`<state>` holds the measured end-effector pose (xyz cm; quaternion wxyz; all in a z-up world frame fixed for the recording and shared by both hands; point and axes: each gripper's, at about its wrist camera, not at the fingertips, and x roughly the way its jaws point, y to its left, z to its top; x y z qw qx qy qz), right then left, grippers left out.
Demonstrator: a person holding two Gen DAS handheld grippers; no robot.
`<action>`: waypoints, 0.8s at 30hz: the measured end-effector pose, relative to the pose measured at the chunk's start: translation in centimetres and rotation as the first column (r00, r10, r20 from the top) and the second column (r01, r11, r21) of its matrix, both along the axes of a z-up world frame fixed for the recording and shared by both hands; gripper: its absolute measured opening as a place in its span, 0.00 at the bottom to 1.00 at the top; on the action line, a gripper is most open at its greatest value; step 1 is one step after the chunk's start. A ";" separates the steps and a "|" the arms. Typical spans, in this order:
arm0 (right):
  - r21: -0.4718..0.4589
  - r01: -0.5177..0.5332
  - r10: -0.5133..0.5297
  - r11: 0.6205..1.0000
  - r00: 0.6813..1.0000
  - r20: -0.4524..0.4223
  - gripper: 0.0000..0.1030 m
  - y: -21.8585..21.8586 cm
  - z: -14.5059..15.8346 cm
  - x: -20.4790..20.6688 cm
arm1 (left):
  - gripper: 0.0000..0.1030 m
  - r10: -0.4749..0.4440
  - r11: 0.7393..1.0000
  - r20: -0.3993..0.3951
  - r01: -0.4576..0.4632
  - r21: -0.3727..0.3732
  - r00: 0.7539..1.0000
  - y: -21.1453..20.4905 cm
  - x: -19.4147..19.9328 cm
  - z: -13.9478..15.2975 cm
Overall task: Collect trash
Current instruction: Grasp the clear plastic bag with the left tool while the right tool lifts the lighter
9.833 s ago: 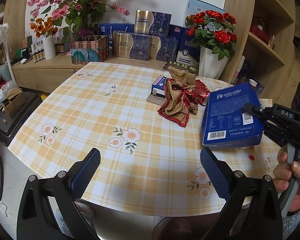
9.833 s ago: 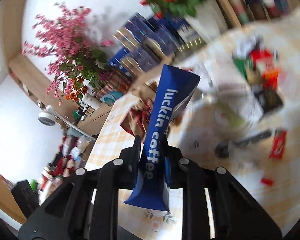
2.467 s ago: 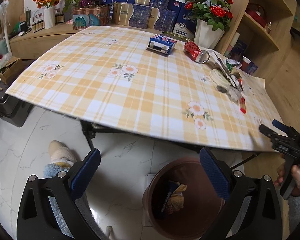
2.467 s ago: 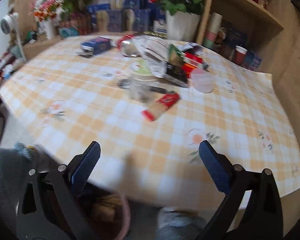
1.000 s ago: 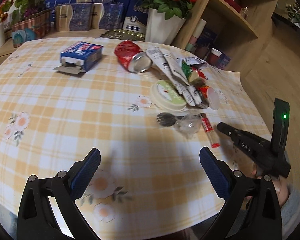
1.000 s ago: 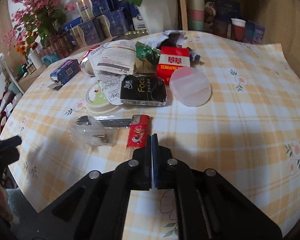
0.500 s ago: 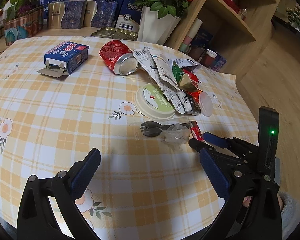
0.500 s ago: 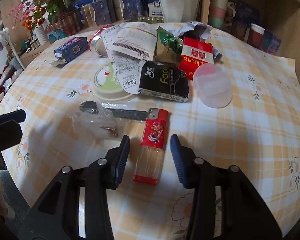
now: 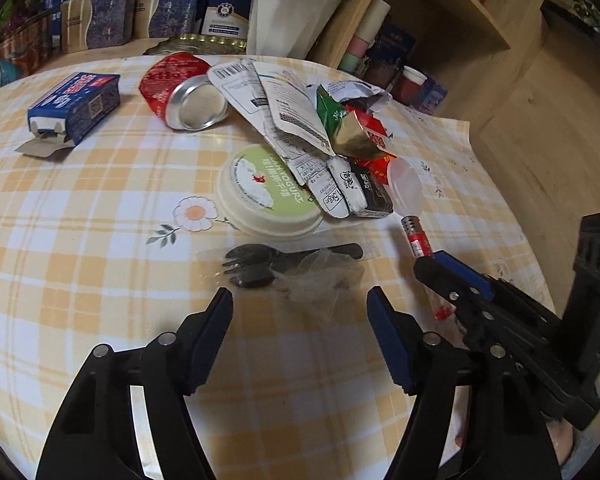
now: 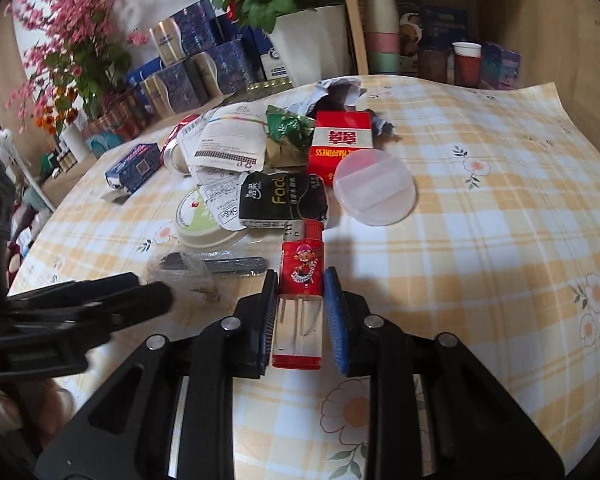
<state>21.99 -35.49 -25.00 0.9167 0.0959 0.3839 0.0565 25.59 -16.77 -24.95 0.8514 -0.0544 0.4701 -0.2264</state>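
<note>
A red lighter [image 10: 300, 292] lies on the checked tablecloth between the fingers of my right gripper [image 10: 300, 284]; the jaws stand close on both sides of it, a thin gap still showing. It also shows in the left wrist view [image 9: 416, 238]. My left gripper [image 9: 300, 304] is open, just short of a black plastic fork in a clear wrapper [image 9: 292, 264]. Beyond lie a yogurt lid [image 9: 266, 192], a black tissue pack [image 10: 282, 200], a red cigarette box [image 10: 340, 142], a clear round lid [image 10: 374, 192], a crushed red can [image 9: 180, 88] and a blue box [image 9: 76, 104].
Paper labels and a green foil wrapper [image 10: 288, 132] top the trash pile. A white vase with roses [image 10: 312, 48], gift boxes and a shelf with cups [image 10: 466, 60] stand behind the table. My right gripper's body [image 9: 512, 320] is close to my left one.
My right gripper opened, moved forward and now straddles the lighter, its jaws narrowing. My left gripper moved closer to the fork and its jaws narrowed.
</note>
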 end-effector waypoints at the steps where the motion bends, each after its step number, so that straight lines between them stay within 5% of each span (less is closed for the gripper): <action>1: 0.004 0.001 -0.001 1.000 1.000 0.000 0.26 -0.1 0.0 0.0 | 0.59 -0.004 1.000 0.000 0.004 0.009 1.000 -0.2 0.2 -0.1; 8: 0.008 -0.001 0.001 1.000 1.000 -0.006 0.26 -0.2 -0.1 0.1 | 0.28 -0.042 0.999 -0.011 0.042 -0.021 0.999 -1.1 0.6 -0.5; 18: -0.061 -0.011 0.011 0.998 1.000 0.002 0.26 1.0 0.2 -0.3 | 0.26 -0.044 0.998 -0.001 0.044 -0.054 0.999 3.3 -2.7 3.2; 24: -0.076 -0.052 0.055 0.996 0.997 0.046 0.26 3.3 2.2 -3.9 | 0.26 -0.047 0.998 0.065 0.049 -0.030 0.997 8.2 -7.0 6.4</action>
